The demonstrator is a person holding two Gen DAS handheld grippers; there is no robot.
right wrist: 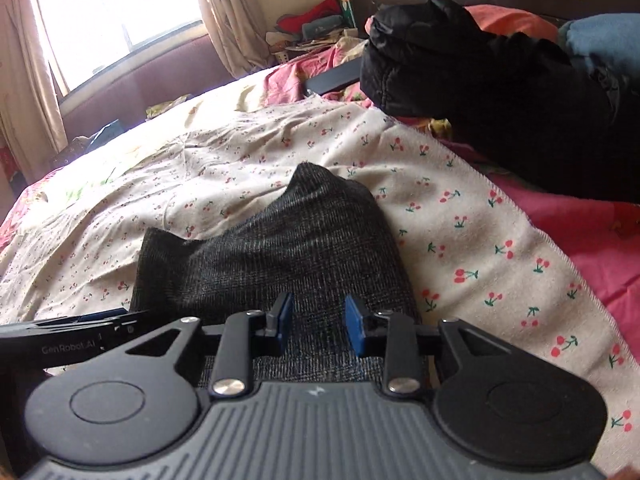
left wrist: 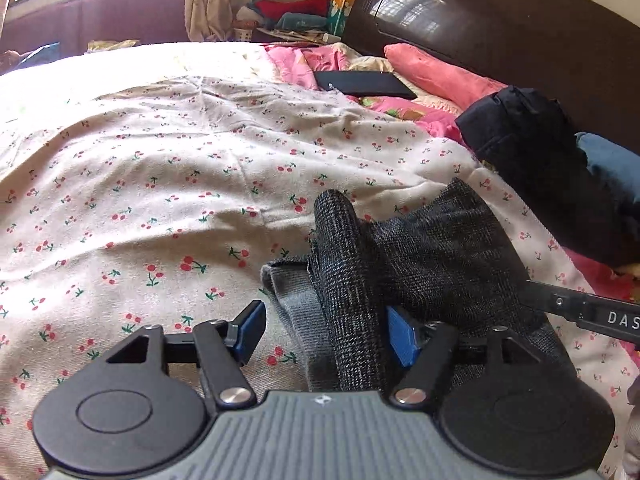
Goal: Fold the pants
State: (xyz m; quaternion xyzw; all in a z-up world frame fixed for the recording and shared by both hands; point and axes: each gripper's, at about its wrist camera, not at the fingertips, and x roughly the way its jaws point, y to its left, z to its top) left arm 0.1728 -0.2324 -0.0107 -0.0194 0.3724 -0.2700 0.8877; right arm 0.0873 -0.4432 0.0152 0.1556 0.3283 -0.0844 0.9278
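Dark grey tweed pants (left wrist: 420,248) lie bunched in a folded heap on the cherry-print sheet (left wrist: 160,184), their lighter grey lining showing at the near left edge. My left gripper (left wrist: 326,330) stands open around the near end of the heap: its right pad touches the cloth and its left pad hangs free over the sheet. In the right wrist view the pants (right wrist: 280,248) fill the space ahead, and my right gripper (right wrist: 320,324) is shut on a thick fold of them. One black finger of the right gripper (left wrist: 580,312) reaches into the heap from the right.
A black jacket (left wrist: 532,148) and a blue garment (left wrist: 612,168) are piled at the right by the dark headboard (left wrist: 500,20). A flat black case (left wrist: 364,84) and a pink pillow (left wrist: 436,76) lie further back. The sheet stretches wide to the left.
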